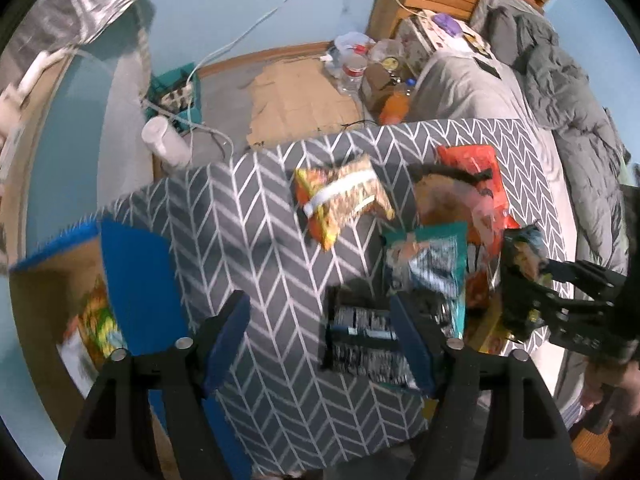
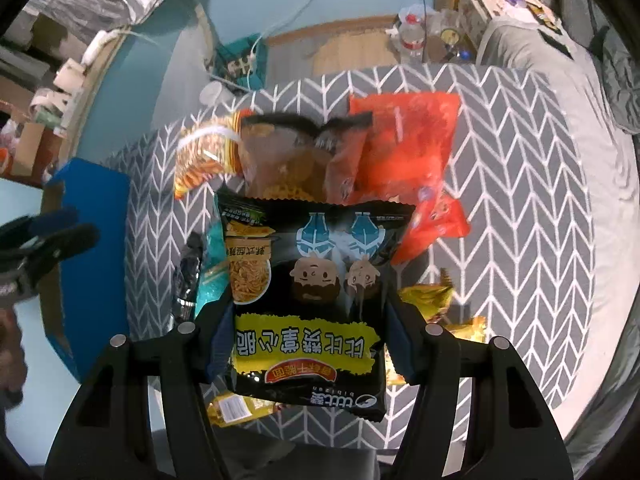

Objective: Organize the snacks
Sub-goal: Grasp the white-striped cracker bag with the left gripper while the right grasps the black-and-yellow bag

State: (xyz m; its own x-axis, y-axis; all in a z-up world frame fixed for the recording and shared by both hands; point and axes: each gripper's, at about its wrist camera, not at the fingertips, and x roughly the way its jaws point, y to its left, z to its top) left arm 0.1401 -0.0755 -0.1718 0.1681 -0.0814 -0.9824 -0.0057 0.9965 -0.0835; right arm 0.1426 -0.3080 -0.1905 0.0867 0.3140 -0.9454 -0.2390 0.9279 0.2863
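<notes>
My right gripper (image 2: 308, 344) is shut on a black snack bag with cartoon faces (image 2: 316, 280) and holds it above the grey chevron cloth (image 2: 500, 168); the same bag shows in the left wrist view (image 1: 520, 276). My left gripper (image 1: 320, 344) is open and empty over the cloth, with a dark packet (image 1: 360, 340) beside its right finger. A teal packet (image 1: 432, 264), an orange-yellow packet (image 1: 344, 200), a brown bag (image 2: 296, 156) and a red bag (image 2: 404, 140) lie on the cloth. A blue-lined cardboard box (image 1: 136, 280) at the left holds a snack (image 1: 96, 320).
A bed with grey covers (image 1: 560, 128) runs along the right. Bottles (image 1: 352, 72), a cardboard sheet (image 1: 296, 100), a white roll (image 1: 164, 140) and cables lie on the floor beyond the cloth. Yellow packets (image 2: 428, 300) lie under the held bag.
</notes>
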